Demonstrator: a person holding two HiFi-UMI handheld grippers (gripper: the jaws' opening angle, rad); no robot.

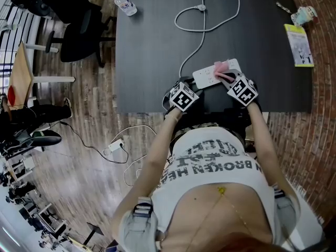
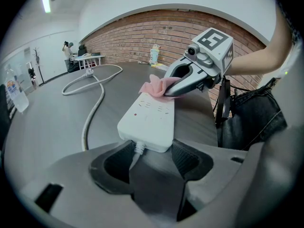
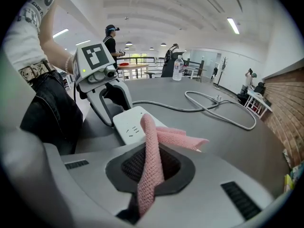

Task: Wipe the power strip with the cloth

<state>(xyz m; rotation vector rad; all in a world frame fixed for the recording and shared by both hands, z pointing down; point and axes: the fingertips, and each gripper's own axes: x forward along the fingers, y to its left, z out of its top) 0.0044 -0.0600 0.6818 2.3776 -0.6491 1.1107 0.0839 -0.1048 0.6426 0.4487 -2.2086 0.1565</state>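
Near the front edge of the dark table (image 1: 152, 51) lay the white power strip (image 1: 210, 75), its cord (image 1: 202, 41) looping away across the tabletop. The pink cloth (image 3: 152, 160) rested on the strip's far end, pinched between the closed jaws of the right gripper (image 3: 152, 167). The left gripper (image 2: 149, 158) clamped the strip's cord end between its two pads. A water bottle (image 1: 125, 3) stood well apart at the table's far corner.

Bottle (image 1: 125, 4); booklet (image 1: 299, 45); office chair (image 1: 79, 33)
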